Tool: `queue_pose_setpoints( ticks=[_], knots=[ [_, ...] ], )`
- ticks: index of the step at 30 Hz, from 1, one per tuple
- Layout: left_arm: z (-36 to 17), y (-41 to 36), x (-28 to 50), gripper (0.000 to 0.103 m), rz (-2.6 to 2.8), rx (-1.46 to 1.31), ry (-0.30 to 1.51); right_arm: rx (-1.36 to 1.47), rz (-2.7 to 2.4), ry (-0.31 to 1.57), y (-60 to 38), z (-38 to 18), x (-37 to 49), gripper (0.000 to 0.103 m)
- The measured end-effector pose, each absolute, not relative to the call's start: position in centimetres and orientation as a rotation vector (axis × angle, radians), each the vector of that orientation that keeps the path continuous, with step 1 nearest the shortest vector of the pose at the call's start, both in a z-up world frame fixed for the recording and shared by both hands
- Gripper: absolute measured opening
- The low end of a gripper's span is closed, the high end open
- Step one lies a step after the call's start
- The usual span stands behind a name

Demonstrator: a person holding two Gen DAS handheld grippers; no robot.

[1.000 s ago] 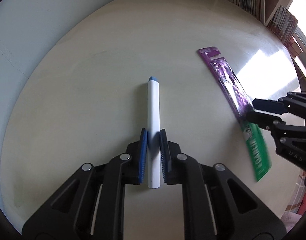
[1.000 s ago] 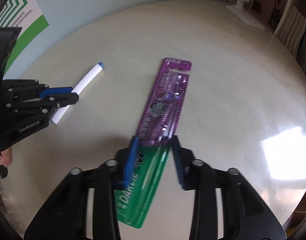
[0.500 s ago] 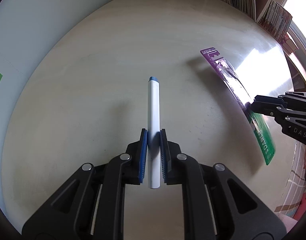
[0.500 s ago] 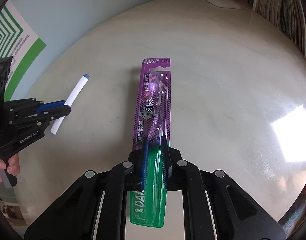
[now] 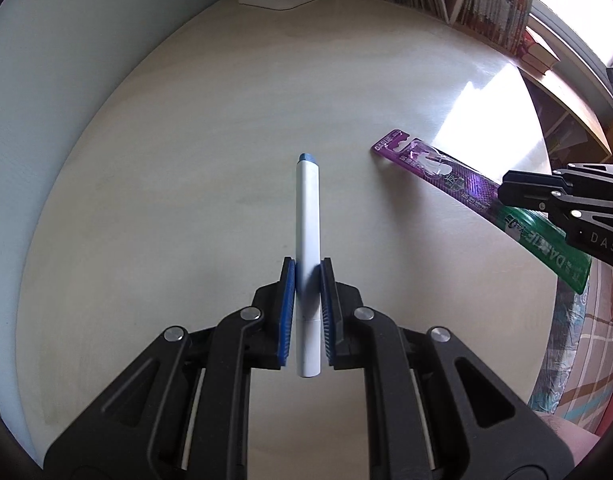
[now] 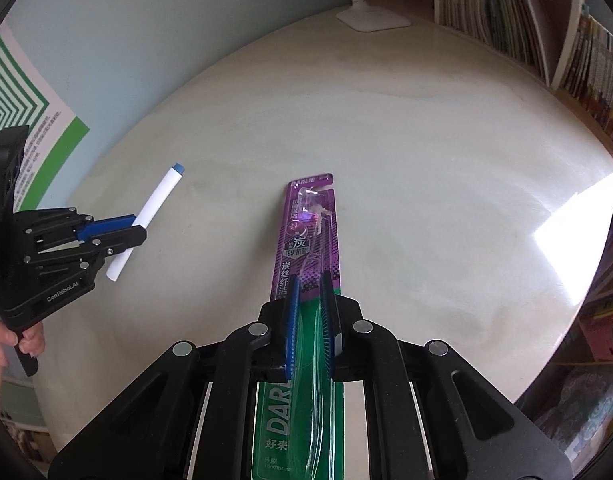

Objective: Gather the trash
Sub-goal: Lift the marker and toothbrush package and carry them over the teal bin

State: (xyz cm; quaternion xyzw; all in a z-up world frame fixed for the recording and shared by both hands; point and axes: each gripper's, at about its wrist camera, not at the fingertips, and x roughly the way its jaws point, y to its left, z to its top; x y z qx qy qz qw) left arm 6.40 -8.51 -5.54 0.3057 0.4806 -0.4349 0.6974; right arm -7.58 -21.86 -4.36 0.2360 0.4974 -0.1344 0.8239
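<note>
Left wrist view: left gripper (image 5: 307,276) fingers clamp the white marker (image 5: 308,216); right gripper (image 6: 309,280) fingers clamp the toothbrush package (image 6: 308,236).

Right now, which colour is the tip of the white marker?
Blue; the marker tip shows best in the left wrist view.

The table (image 5: 186,208) was a pale cream, glossy, with a bright white glare patch toward its window side. Above it, the marker (image 5: 307,216) was white with a small blue cap, and the toothbrush pack (image 6: 310,240) was purple at the far end and green at the near end, printed with white lettering. Both the left gripper (image 5: 307,280) and the right gripper (image 6: 309,292) were black with blue pads. Beyond the table, the wall (image 6: 146,20) was light blue, bearing a green-and-white striped poster (image 6: 22,120).
</note>
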Motion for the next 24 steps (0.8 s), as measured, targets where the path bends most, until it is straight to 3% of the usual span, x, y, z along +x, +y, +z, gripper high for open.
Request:
queue_pose_setpoints(
  ticks=[24],
  knots=[
    [-4.1,-22.9,-8.7,0.011,-1.179,0.796,1.014,0.549,-0.451,0.963,-32.4,-2.2,-20.9,0.01]
  ],
)
